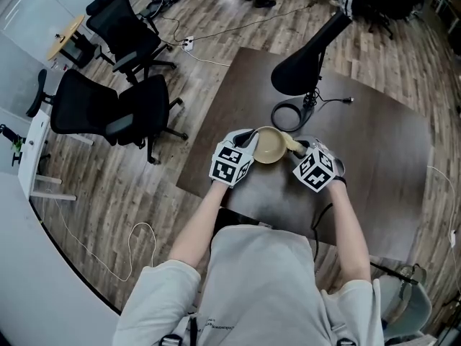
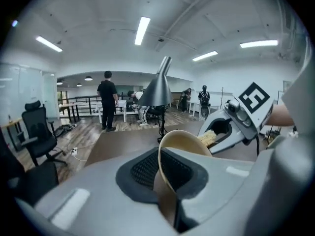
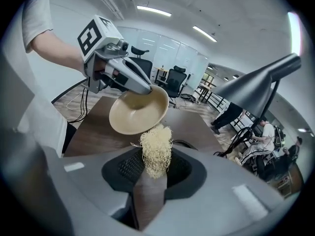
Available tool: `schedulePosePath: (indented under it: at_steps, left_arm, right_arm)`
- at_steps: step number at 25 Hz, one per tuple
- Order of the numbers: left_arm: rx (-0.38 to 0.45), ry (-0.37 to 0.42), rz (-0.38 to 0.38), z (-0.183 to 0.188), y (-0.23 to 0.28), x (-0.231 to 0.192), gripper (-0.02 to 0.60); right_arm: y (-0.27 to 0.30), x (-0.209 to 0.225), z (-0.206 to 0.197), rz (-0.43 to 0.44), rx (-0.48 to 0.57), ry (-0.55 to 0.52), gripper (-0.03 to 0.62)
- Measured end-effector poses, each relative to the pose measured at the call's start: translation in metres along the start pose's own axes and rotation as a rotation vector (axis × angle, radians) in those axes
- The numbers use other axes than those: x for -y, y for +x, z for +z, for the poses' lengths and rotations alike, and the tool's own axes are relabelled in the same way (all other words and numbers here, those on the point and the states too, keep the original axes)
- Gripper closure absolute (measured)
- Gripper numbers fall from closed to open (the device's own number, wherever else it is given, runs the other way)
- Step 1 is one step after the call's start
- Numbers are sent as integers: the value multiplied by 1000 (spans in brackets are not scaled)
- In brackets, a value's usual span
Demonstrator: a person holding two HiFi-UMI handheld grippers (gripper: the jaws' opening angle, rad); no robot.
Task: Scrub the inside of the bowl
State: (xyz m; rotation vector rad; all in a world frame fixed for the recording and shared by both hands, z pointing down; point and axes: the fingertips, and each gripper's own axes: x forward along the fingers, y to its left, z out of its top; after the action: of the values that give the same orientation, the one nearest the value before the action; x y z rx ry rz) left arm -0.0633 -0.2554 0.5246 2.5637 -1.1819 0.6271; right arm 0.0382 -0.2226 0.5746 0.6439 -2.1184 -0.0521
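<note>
A beige bowl [image 1: 269, 146] is held above the dark brown table [image 1: 374, 143], tilted toward the right. My left gripper [image 1: 245, 144] is shut on the bowl's [image 2: 179, 146] rim, which stands edge-on between its jaws. My right gripper [image 1: 297, 148] is shut on a pale straw-coloured scrubber [image 3: 156, 150]. The scrubber's [image 2: 208, 138] frayed tip sits at the lower rim of the bowl [image 3: 139, 114], whose inside faces the right gripper view. I cannot tell if they touch.
A black desk lamp [image 1: 310, 52] with a coiled cable at its base [image 1: 288, 115] stands on the table just behind the bowl. Black office chairs [image 1: 119, 110] are on the wooden floor to the left. People stand far off in the room [image 2: 107, 100].
</note>
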Motion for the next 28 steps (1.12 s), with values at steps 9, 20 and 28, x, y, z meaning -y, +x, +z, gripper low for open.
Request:
schedulePosePath:
  at_steps: [9, 20, 28]
  left_arm:
    - [67, -233, 83, 5, 6, -19, 566]
    - [135, -470, 116, 6, 13, -23, 566]
    - [169, -600, -3, 9, 21, -5, 566]
  right_arm:
    - [17, -16, -5, -15, -8, 35, 467]
    - [33, -39, 19, -34, 151, 344, 467]
    - [39, -35, 28, -54, 326, 535, 467]
